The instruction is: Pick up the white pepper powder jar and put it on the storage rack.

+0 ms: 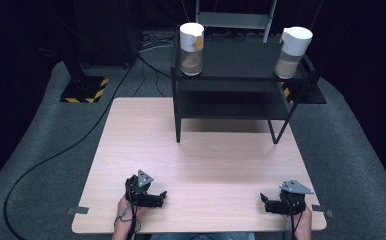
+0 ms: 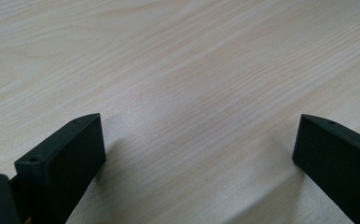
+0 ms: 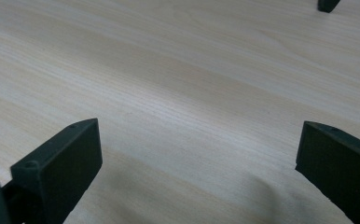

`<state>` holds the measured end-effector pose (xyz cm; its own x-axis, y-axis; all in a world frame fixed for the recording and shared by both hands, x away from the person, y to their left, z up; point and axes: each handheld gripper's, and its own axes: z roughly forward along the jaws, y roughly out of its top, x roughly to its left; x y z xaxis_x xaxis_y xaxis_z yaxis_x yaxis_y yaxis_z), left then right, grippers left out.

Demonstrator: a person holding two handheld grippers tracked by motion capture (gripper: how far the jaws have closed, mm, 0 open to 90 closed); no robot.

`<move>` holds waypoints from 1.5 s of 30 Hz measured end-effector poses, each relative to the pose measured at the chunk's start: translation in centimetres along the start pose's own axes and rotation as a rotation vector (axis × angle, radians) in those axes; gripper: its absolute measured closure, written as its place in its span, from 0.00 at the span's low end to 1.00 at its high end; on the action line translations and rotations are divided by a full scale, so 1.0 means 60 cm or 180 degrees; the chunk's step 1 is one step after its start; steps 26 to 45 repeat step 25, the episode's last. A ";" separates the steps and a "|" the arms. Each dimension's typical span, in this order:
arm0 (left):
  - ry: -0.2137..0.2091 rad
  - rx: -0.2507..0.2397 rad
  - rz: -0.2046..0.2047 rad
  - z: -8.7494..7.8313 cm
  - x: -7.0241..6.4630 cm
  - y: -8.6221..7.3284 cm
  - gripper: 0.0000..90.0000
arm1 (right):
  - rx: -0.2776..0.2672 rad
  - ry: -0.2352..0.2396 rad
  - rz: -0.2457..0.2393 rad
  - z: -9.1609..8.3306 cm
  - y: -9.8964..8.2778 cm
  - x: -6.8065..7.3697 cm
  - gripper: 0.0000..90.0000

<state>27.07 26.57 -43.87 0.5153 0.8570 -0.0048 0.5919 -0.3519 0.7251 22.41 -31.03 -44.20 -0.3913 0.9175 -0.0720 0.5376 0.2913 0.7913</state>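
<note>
Near the front edge of the light wooden table (image 1: 201,160) rest both grippers, each held by a hand. My left gripper (image 1: 160,198) sits at the front left, open, nothing between its jaws. My right gripper (image 1: 264,202) sits at the front right, also open and empty. In the left gripper view the left gripper (image 2: 199,135) has its black jaws spread wide over bare wood. The right gripper (image 3: 199,140) looks the same in its own view. Two clear jars with white lids, each part-filled with brown powder, stand on a black shelf rack (image 1: 236,75): the left jar (image 1: 191,42) and the right jar (image 1: 294,52).
The rack stands at the table's far edge with a lower shelf and thin legs; one rack foot (image 3: 328,4) appears in the right gripper view. Grey carpet surrounds the table. Cables run along the floor at left, near a stand base with yellow-black stripes (image 1: 85,90).
</note>
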 end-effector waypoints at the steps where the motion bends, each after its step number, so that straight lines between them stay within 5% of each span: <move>1: 0.0000 0.0000 0.0001 0.000 0.000 0.000 0.02 | 0.0004 0.0002 -0.0017 0.000 0.000 0.000 0.00; 15: 0.0000 -0.0001 -0.0002 0.000 0.000 0.000 0.02 | 0.0037 -0.0095 -0.0037 0.002 0.003 0.010 0.00; 45: 0.0000 -0.0002 -0.0003 0.000 0.000 0.000 0.02 | -0.0007 -0.0025 -0.0010 -0.001 -0.001 0.003 0.00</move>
